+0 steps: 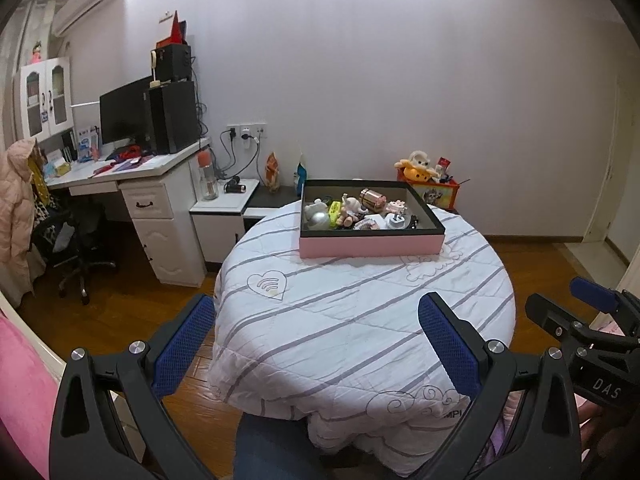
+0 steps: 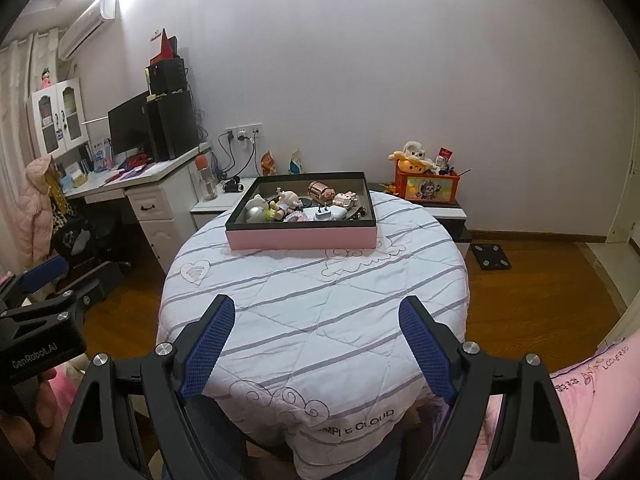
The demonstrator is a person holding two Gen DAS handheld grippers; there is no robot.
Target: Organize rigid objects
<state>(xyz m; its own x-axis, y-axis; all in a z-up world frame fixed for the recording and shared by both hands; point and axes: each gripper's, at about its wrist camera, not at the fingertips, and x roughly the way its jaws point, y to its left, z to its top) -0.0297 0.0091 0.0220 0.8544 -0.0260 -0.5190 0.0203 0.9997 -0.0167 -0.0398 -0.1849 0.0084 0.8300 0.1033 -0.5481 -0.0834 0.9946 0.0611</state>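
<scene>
My left hand-held gripper (image 1: pixel 316 344) and right hand-held gripper (image 2: pixel 316 350): jaws wide apart, nothing between, both over near edge of bench (image 2: pixel 320 300). Tray (image 2: pixel 300 238), qty 1, lies straight ahead at far side, well apart from both; long axis runs across my view. Right looks slightly nearer. Small items inside: approx. ten, heaped, exact count unclear.
</scene>
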